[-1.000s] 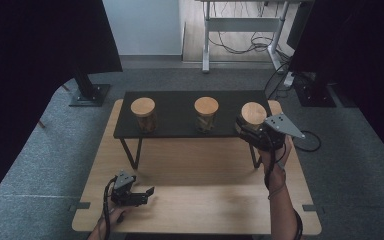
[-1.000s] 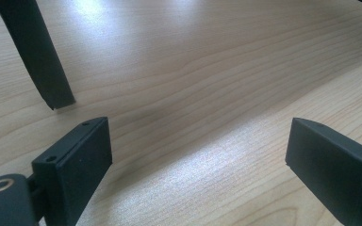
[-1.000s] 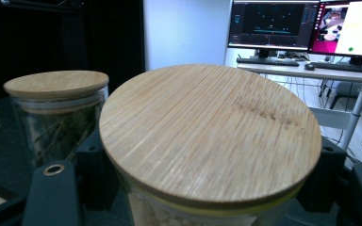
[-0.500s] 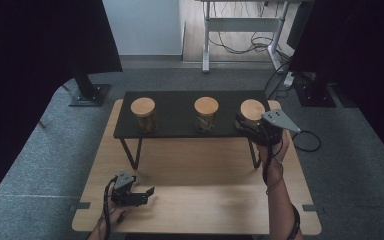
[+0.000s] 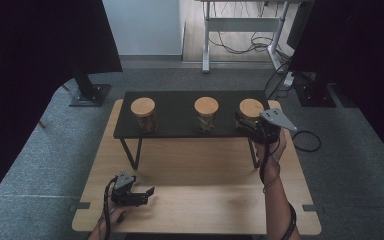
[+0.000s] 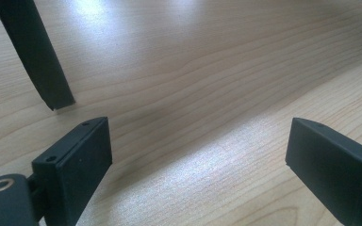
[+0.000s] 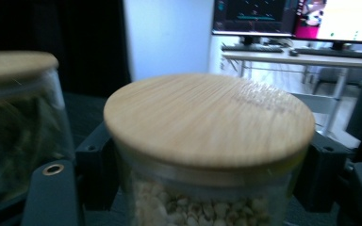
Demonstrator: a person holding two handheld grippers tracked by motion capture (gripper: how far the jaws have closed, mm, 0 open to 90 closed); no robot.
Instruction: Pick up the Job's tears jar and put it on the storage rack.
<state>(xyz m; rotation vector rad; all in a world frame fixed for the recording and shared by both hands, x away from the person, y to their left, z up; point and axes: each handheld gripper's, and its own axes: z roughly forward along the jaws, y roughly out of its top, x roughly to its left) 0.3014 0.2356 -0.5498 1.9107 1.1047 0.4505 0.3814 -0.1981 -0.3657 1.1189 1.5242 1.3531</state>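
Three glass jars with bamboo lids stand in a row on a low black shelf (image 5: pixel 177 125): a left jar (image 5: pixel 143 113), a middle jar (image 5: pixel 206 113) and a right jar (image 5: pixel 250 110). My right gripper (image 5: pixel 248 125) reaches in from the front at the shelf's right end. In the right gripper view its jaws flank the right jar (image 7: pixel 207 117) just under the lid, pads against the glass. They have just been opening a little, with the jar still between them. The middle jar (image 7: pixel 14 108) is blurred to the left. My left gripper (image 5: pixel 149 192) rests open near the table's front left with nothing between its fingers (image 6: pixel 75 155).
The shelf stands on thin black legs (image 6: pixel 33 52) at the back of a light wooden table (image 5: pixel 200 165). Grey carpet surrounds the table. A desk frame (image 5: pixel 240 35) with cables and dark curtains lies beyond.
The right hand has edged slightly toward the far side with the right jar in its jaws. The left gripper has stayed put.
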